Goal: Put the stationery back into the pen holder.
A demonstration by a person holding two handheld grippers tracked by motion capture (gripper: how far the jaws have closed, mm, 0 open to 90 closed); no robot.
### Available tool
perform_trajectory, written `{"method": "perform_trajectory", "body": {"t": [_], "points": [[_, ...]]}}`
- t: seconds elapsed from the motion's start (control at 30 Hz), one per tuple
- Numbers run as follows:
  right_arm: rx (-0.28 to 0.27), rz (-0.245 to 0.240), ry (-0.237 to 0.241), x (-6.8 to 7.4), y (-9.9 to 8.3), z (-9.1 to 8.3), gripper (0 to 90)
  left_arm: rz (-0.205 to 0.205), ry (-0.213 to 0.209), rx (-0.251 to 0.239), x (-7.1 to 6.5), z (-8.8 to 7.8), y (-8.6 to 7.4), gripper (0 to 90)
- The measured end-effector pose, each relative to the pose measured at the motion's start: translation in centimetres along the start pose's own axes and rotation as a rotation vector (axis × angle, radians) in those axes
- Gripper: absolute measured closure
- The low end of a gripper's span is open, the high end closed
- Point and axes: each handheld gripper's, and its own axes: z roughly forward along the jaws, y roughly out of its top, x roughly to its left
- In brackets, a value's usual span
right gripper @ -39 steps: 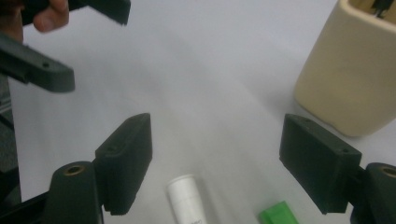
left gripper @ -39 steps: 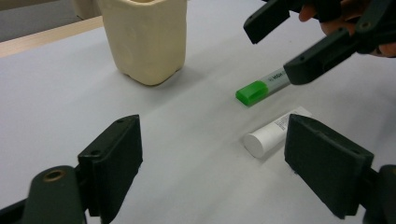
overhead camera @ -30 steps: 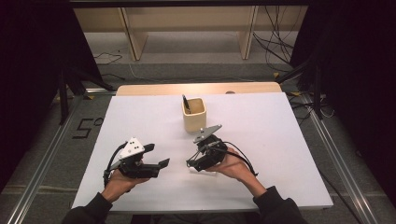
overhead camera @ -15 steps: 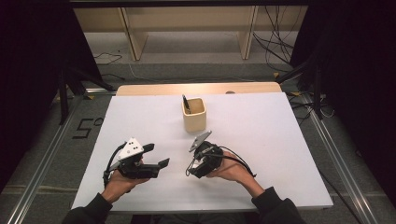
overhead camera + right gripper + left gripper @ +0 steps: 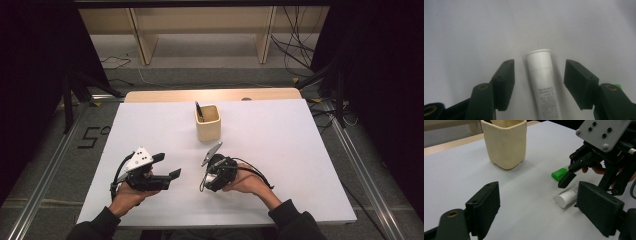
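Your right gripper points down with jaws apart either side of the white tube lying near the cup, ready to pinch, while your left gripper waits open to the left.

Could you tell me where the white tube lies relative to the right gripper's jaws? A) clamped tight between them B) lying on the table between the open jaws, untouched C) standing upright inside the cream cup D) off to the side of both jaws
B: in the right gripper view the white tube lies flat on the table with a gap on each side to the right gripper's open jaws.
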Motion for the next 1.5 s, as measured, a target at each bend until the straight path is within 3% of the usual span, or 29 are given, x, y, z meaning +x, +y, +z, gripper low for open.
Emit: {"method": "perform_trajectory", "body": {"t": [0.3, 0.63, 1.03, 1.1, 1.17, 1.3, 1.5], "points": [[0.041, -0.014, -0.004, -0.1, 0.2, 0.6, 54.0, -0.003, 0.0, -0.001, 0.1, -0.1, 0.0, 18.5], [0.07, -0.037, 0.001, -0.1, 0.2, 1.0, 58.7, 0.002, -0.001, 0.003, 0.1, 0.0, 0.0, 18.5], [0.07, -0.071, -0.021, 0.4, 0.4, 1.0, 67.6, 0.004, 0.001, 0.004, 0.1, 0.0, 0.0, 18.5], [0.071, -0.075, -0.004, 0.4, 0.4, 0.9, 67.7, 0.002, 0.002, 0.005, 0.1, 0.0, 0.0, 18.5], [0.046, -0.083, -0.005, 0.3, 0.4, 0.8, 67.8, 0.002, 0.002, 0.006, 0.1, 0.0, 0.0, 18.5], [0.024, -0.048, -0.002, 0.2, 0.5, 0.3, 68.0, 0.0, 0.003, 0.003, 0.1, 0.0, 0.0, 18.5], [-0.052, 0.027, 0.02, -0.6, 0.2, -0.6, 68.1, -0.001, 0.004, 0.002, 0.1, 0.0, 0.0, 18.6]]}}
